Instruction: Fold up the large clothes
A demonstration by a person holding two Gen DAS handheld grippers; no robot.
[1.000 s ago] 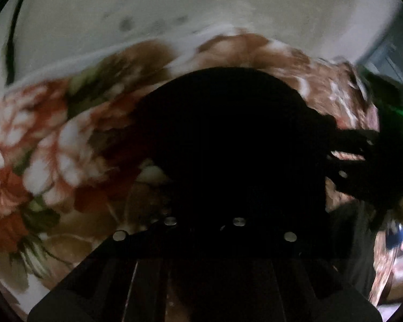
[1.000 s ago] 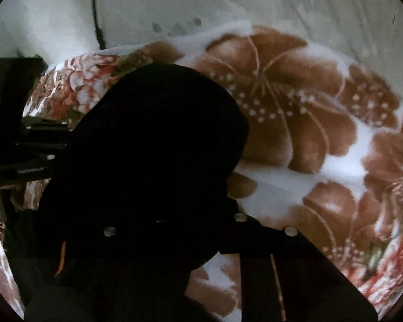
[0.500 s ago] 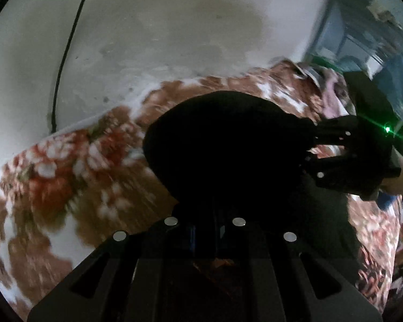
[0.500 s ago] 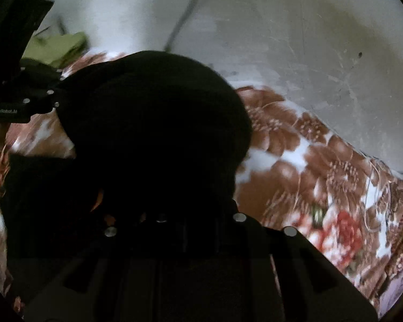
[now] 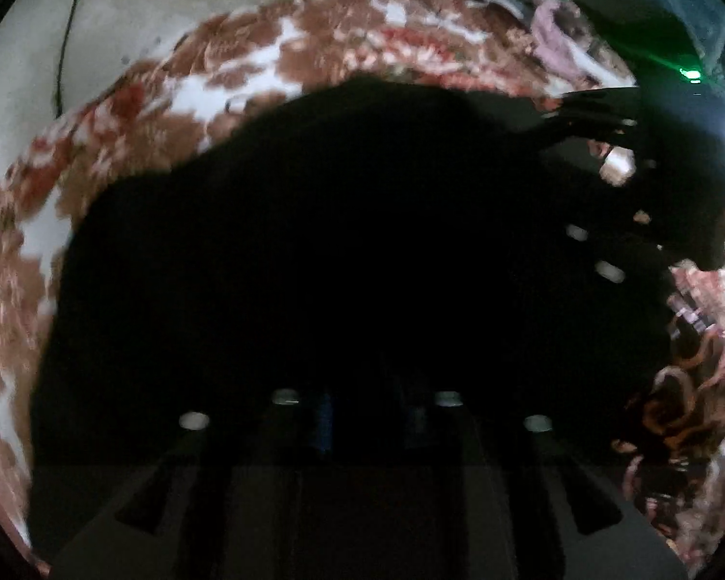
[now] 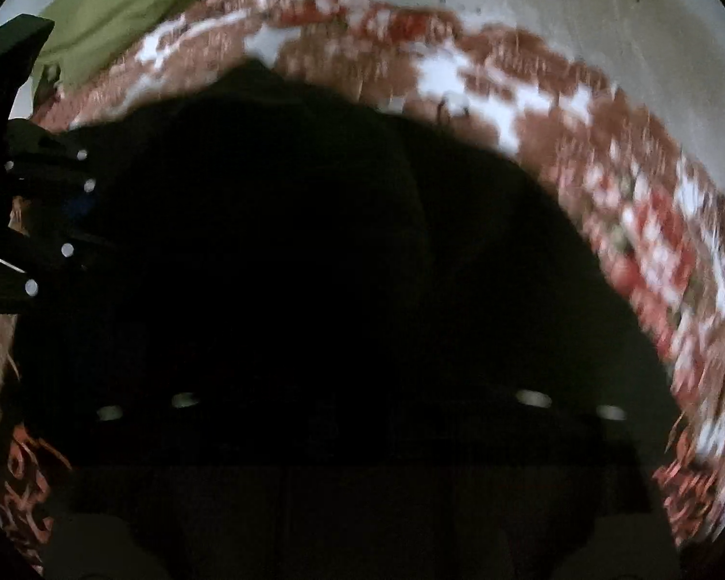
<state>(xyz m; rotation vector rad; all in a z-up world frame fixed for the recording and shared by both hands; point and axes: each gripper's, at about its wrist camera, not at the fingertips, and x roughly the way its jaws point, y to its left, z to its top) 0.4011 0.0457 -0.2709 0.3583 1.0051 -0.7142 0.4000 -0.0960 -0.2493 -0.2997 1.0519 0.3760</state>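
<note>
The black garment (image 5: 338, 241) lies spread over the floral blanket (image 5: 246, 48) and fills both views. Both tongs have just been opening, the right tongs (image 5: 570, 174) wide and the left tongs (image 6: 79, 215) partway, with nothing visibly pinched. It looks soft, floppy and bulky, so I'd pinch it at the hem corners.

both fisheye views are dim and motion-blurred. the black garment (image 5: 338, 251) is underexposed, with no detail. around it the floral blanket (image 6: 652, 241) smears into streaks and curves at the rim. right of the garment, a green light (image 5: 691, 73) flares.
</note>
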